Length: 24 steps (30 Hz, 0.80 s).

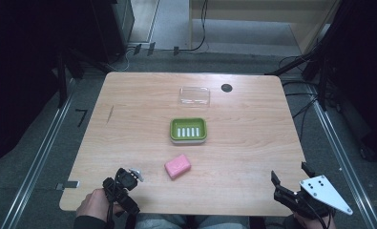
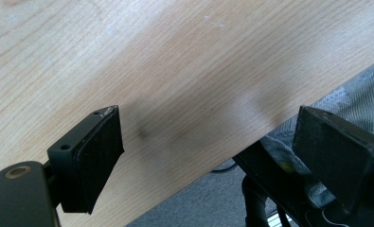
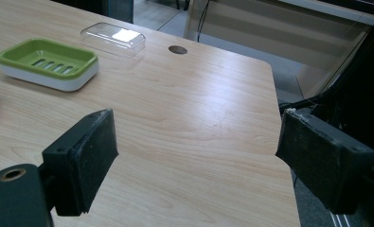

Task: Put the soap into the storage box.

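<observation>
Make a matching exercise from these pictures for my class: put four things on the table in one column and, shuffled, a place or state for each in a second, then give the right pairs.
Things
1. pink rectangular soap bar
2. green and white slotted soap dish
3. clear plastic lid
4. small dark round hole

Places or states
A. at the table's far edge, right of the lid
B. lies nearest the person, between both grippers
C. empty, at the table's middle
D. transparent, beyond the dish

Pairs: 1-B, 2-C, 3-D, 4-A
</observation>
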Each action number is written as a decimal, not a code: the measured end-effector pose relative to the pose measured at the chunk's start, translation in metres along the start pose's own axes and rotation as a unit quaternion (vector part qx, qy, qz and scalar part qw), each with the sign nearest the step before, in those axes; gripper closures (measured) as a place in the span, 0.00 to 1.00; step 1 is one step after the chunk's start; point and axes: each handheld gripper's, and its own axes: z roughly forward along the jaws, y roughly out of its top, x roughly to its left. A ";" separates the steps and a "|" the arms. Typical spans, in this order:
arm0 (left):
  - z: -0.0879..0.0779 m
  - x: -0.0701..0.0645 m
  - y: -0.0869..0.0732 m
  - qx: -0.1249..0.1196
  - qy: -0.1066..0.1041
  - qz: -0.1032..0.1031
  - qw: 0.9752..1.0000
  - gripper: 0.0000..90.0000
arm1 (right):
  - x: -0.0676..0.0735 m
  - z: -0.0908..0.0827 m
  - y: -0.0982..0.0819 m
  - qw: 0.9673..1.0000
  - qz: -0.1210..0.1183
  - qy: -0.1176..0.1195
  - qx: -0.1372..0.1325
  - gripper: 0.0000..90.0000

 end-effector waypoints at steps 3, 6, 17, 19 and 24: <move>0.000 0.000 0.002 0.002 0.002 0.001 1.000 0.11 | -0.001 -0.001 -0.001 1.000 0.005 -0.003 0.000 0.15; 0.001 -0.001 0.001 0.004 0.002 0.003 1.000 0.11 | -0.001 0.000 0.000 1.000 0.007 -0.003 -0.001 0.15; -0.002 -0.002 0.000 -0.004 0.017 -0.011 1.000 0.09 | -0.002 0.003 0.000 1.000 0.009 0.004 0.001 0.15; -0.003 -0.002 0.001 -0.002 0.019 -0.008 1.000 0.08 | -0.001 0.003 0.001 1.000 0.007 0.005 0.002 0.15; -0.008 -0.005 0.009 -0.024 0.014 0.005 1.000 0.05 | 0.000 0.004 0.001 1.000 0.004 0.006 0.002 0.15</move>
